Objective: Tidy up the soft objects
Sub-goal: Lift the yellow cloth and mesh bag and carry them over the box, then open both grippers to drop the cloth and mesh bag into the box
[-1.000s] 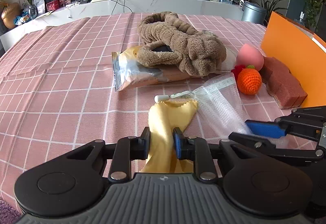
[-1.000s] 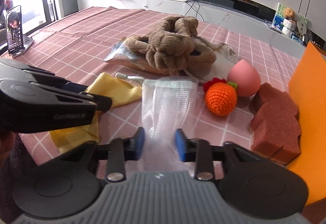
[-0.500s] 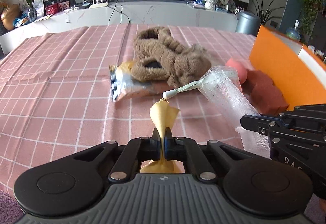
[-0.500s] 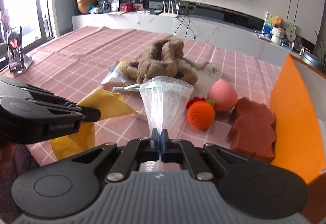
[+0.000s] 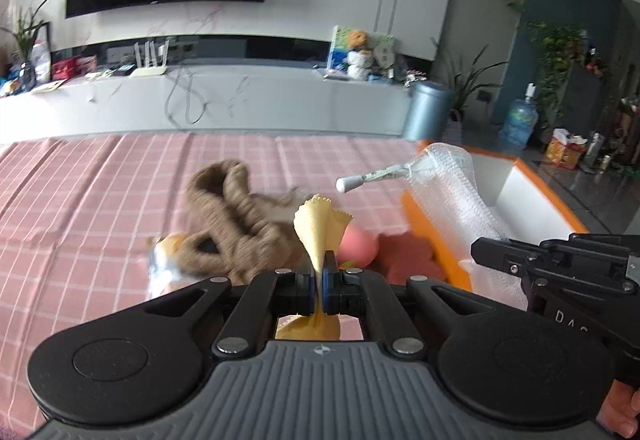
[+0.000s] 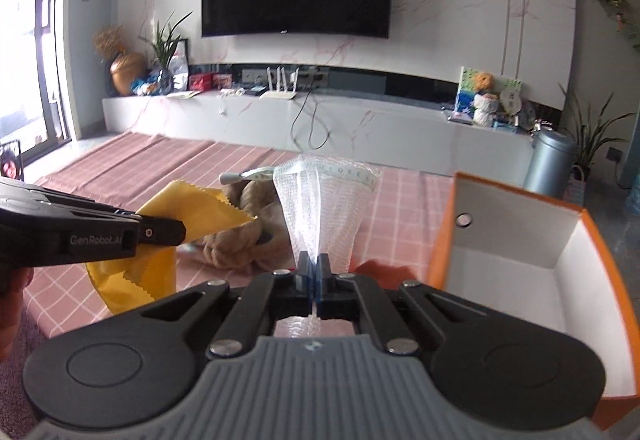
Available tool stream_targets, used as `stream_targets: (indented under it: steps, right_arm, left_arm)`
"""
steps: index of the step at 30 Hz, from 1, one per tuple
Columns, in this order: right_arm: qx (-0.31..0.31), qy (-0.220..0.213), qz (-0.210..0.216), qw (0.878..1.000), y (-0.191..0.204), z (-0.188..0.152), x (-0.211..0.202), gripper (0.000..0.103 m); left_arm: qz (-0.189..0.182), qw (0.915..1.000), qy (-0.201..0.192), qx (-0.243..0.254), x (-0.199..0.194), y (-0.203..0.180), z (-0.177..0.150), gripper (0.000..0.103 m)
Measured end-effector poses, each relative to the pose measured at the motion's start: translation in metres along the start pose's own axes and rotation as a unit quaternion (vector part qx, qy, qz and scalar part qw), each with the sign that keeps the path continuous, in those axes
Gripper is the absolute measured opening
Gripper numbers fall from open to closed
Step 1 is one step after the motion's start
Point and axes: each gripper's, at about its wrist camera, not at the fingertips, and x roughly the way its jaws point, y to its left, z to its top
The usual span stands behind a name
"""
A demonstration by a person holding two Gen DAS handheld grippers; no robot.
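Note:
My left gripper (image 5: 319, 282) is shut on a yellow cloth (image 5: 320, 226) and holds it above the pink checked tablecloth (image 5: 100, 208); the cloth also shows in the right wrist view (image 6: 192, 208). My right gripper (image 6: 314, 282) is shut on a white mesh bag (image 6: 326, 208) and holds it up; the bag also shows in the left wrist view (image 5: 452, 200). The orange box (image 6: 516, 252) with white inside stands open at the right. A brown plush headband (image 5: 236, 224) lies on the table behind the cloth.
A pink egg-shaped sponge (image 5: 358, 246) and a reddish-brown sponge (image 5: 412, 254) lie beside the box's orange wall (image 5: 432, 236). A snack packet (image 5: 168, 248) lies under the headband. A white cabinet (image 6: 320, 120) with clutter stands behind the table.
Both grippers have risen higher above the table with the yellow cloth and the mesh bag and tilted up. The open box now shows its inside at the right.

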Motion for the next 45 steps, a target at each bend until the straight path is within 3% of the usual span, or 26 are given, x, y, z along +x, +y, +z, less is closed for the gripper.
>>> stream_targets:
  steps: [11, 18, 24, 32, 45]
  right_arm:
    - [0.012, 0.016, -0.064, 0.998, -0.082, 0.017, -0.027, 0.0]
    - [0.009, 0.058, -0.093, 0.994, -0.135, 0.021, -0.017, 0.0]
    - [0.003, 0.113, -0.094, 0.989, -0.17, 0.016, 0.015, 0.0]
    - [-0.01, 0.178, -0.098, 0.979, -0.188, 0.001, 0.068, 0.0]
    - [-0.042, 0.235, -0.093, 0.967, -0.192, -0.006, 0.104, 0.0]
  left_arm:
    - [-0.108, 0.9926, -0.018, 0.052, 0.031, -0.086, 0.051, 0.003]
    - [-0.155, 0.9833, 0.007, 0.095, 0.074, -0.14, 0.064, 0.003]
    - [-0.159, 0.9798, 0.041, 0.113, 0.117, -0.162, 0.066, 0.003]
    - [-0.136, 0.9748, 0.083, 0.157, 0.157, -0.176, 0.054, 0.003]
    - [-0.112, 0.9641, 0.107, 0.216, 0.179, -0.185, 0.039, 0.004]
